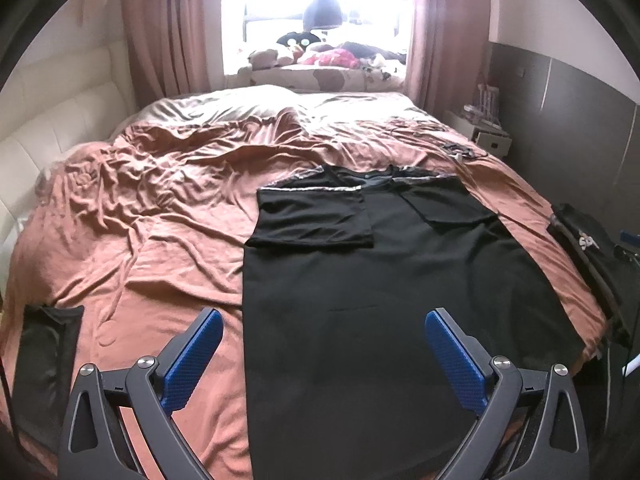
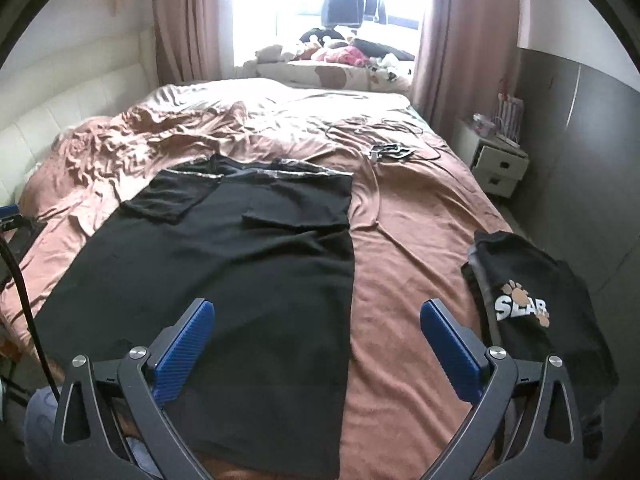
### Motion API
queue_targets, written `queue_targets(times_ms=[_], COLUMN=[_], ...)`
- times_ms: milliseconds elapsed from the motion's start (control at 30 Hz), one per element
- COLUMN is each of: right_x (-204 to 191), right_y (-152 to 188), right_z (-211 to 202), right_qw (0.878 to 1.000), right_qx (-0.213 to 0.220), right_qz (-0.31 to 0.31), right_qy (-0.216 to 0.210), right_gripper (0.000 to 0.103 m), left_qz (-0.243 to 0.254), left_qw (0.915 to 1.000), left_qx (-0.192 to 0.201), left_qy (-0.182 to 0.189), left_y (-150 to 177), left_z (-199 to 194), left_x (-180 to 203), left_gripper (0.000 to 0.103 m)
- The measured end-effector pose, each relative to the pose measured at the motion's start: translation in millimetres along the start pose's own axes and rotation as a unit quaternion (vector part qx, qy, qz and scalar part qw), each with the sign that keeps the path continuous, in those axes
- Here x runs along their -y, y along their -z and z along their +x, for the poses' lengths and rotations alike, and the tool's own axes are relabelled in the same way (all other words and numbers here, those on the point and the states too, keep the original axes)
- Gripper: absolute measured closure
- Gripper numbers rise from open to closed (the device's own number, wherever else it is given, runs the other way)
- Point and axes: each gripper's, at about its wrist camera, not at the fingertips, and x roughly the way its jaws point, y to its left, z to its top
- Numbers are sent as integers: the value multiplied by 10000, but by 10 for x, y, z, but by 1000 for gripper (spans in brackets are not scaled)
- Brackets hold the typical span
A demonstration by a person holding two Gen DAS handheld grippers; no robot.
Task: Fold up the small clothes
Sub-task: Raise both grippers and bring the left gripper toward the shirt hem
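Left tool [image 1: 322, 334] nearest the lens, blue pads [image 1: 200, 354] spread as wide as they go, nothing between them, hanging over the near end of the bed. Same for the right tool [image 2: 316, 324]: jaws fully apart, gripping nothing, blue pads [image 2: 450, 346] clear of the cloth below.

Beneath both, a black shirt [image 1: 380, 280] laid flat on the brown bedsheet [image 1: 152, 216], long body running from near to far, both side edges turned in to straight lines, two short sleeves folded inward across the chest at the far end, pale trim along the shoulders. In the right view the same black shirt [image 2: 224, 256] lying left of centre, with bare brown bedsheet [image 2: 408, 264] to its right.

On the near right edge of the bed, a second dark garment with white lettering and paw prints [image 2: 524, 308], crumpled, well apart from the flat shirt. On the near left edge, a small dark folded piece [image 1: 44, 356]. Farther off, a tangle of cables [image 2: 390, 152] on the sheet, a white bedside cabinet [image 2: 500, 168] at the right, pink curtains [image 1: 168, 28] beside a bright window, soft toys [image 1: 320, 54] on the sill.
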Motion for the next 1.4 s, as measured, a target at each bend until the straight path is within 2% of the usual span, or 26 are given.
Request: queue_targets(times_ms=[133, 400, 533, 600, 667, 733, 867, 933, 1100, 1267, 1400], right_x=[7, 194, 205, 230, 252, 273, 276, 275, 282, 348, 372], right_y=[204, 524, 663, 747, 828, 876, 967, 995, 1084, 1165, 1267], right_z=[-117, -182, -169, -141, -105, -60, 17, 54, 216, 374, 475], right_qw=[10000, 9983, 9969, 9959, 9943, 9925, 9896, 9888, 9857, 9807, 9764], right_qx=[10, -95, -273, -365, -471, -585, -705, -711, -827, -957, -1055], right_qz=[18, 509, 626, 706, 825, 911, 1055, 1125, 1272, 1518, 1737], right_qy=[-78, -281, -379, -435, -491, -567, -680, -681, -729, -771, -724], right_gripper=[0, 0, 1, 8, 19, 27, 31, 32, 43, 49, 50], left_qz=[5, -141, -405, -598, -733, -859, -1109, -1338, -1835, -2198, -2453], left_qw=[9999, 9997, 9991, 9981, 9972, 9962, 9934, 9900, 9809, 9720, 9647], left_qx=[100, 154, 81, 19, -38, -109, -286, -419, -611, -820, -950], left_qy=[45, 135, 111, 124, 119, 120, 95, 130, 226, 154, 159], left_y=[163, 537, 746, 846, 937, 1050, 1286, 1423, 1676, 1873, 2007], left_z=[-163, -387, -394, -369, -338, -295, -187, -108, 49, 188, 275], left_x=[11, -97, -242, -315, -373, -425, -530, -608, -763, -891, -962], left_gripper=[1, 2, 11, 18, 25, 29, 39, 44, 52, 63, 64])
